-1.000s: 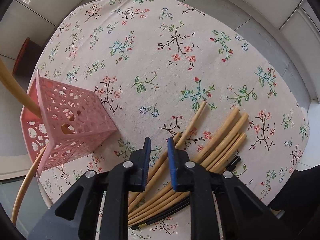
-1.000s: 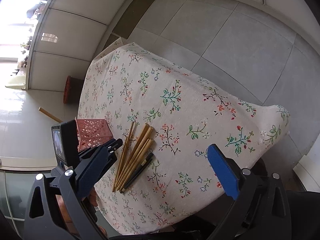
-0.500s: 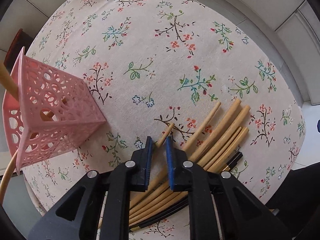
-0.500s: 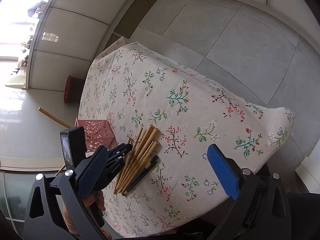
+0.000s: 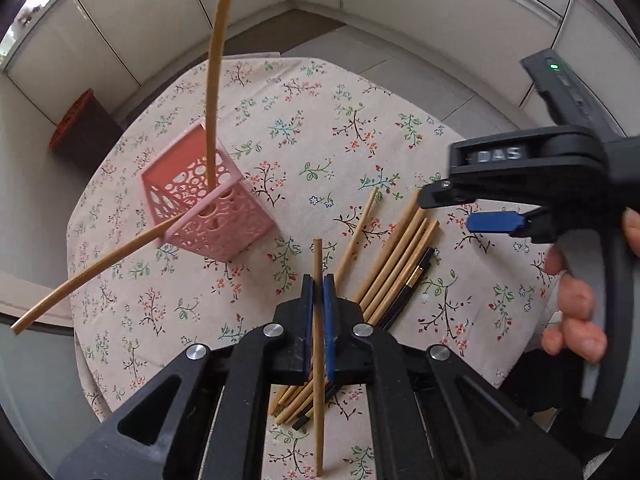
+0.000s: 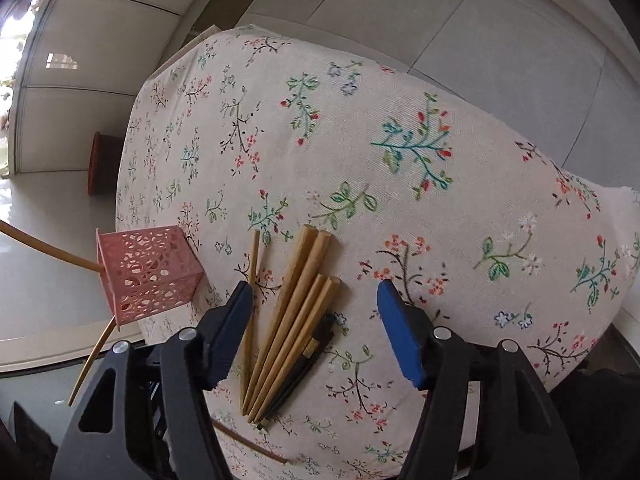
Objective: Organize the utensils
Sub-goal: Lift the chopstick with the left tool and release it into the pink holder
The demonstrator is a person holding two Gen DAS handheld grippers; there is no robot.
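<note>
A pink perforated holder (image 5: 204,204) stands on the floral tablecloth with two wooden chopsticks (image 5: 214,68) sticking out of it. My left gripper (image 5: 318,284) is shut on one wooden chopstick (image 5: 318,360), held above the table. Several wooden chopsticks (image 5: 396,260) and a black pair (image 5: 412,280) lie in a pile to its right. My right gripper (image 6: 316,312) is open and empty, low over that pile (image 6: 296,312); the holder shows in its view at the left (image 6: 148,272). The right gripper also shows in the left wrist view (image 5: 496,208).
The table (image 6: 400,100) is draped with the floral cloth; its edges drop off on all sides to a grey tiled floor. A dark stool with an orange rim (image 5: 86,128) stands on the floor beyond the table's far left.
My left gripper has closed on one chopstick and lifted it up off the pile. My right gripper has moved down and closer to the pile, staying open.
</note>
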